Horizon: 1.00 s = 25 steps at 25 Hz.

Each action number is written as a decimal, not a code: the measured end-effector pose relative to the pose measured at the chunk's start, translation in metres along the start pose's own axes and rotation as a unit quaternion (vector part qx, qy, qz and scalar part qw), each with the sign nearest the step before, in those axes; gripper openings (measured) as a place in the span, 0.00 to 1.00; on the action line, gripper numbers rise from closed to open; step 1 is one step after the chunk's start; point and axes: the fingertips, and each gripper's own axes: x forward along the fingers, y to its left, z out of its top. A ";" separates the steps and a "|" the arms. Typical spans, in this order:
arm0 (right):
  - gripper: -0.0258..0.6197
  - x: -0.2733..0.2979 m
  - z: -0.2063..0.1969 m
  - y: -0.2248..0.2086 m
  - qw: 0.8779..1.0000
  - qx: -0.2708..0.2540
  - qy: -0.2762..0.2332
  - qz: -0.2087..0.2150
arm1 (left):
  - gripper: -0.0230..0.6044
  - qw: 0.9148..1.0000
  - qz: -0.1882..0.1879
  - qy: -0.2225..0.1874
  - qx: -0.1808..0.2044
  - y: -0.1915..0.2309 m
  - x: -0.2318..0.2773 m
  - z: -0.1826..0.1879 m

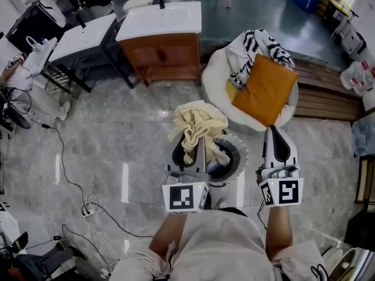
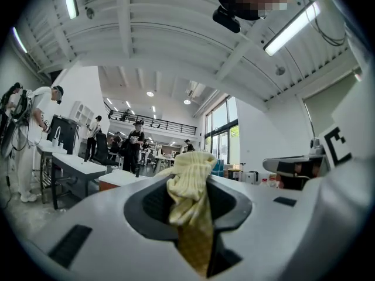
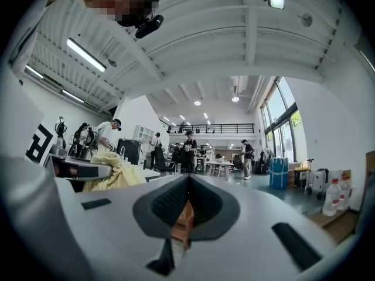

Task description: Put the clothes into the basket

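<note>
Floor first: the white chair (image 1: 215, 81) stands toward the floor's far right. It carries an orange cushion (image 1: 266, 89) and, behind that, a black-and-white patterned cloth (image 1: 252, 48) not yet collected. The basket (image 1: 240, 156) stands on the floor just beside the chair's near-left edge, directly ahead of you. Something dark lies in its bottom; what it is can't be told. The yellow cloth (image 1: 196, 124) is in the air, bunched above the basket's far-left rim, with a tail hanging toward the opening. Your left gripper (image 1: 190, 151) has its jaws clamped on that cloth; the left gripper view shows the fabric pinched between the pads and spilling over the top. Your right gripper (image 1: 273, 132) is level beside the basket's right rim, with its jaws together and nothing gripped. The sliver of orange-brown in its gap looks like background. Step in hand, as judged: delivery of the yellow cloth, pickup done, drop not yet made. Next move calls for centring the left gripper over the opening, lowering until the tail is inside the rim, then parting the jaws. The bunch may catch the rim. The patterned cloth on the chair probably follows.
</note>
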 end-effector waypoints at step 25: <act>0.02 0.074 -0.157 -0.022 0.990 0.051 0.129 0.026 | 0.22 0.966 -0.035 0.257 -0.002 0.001 0.063 -0.274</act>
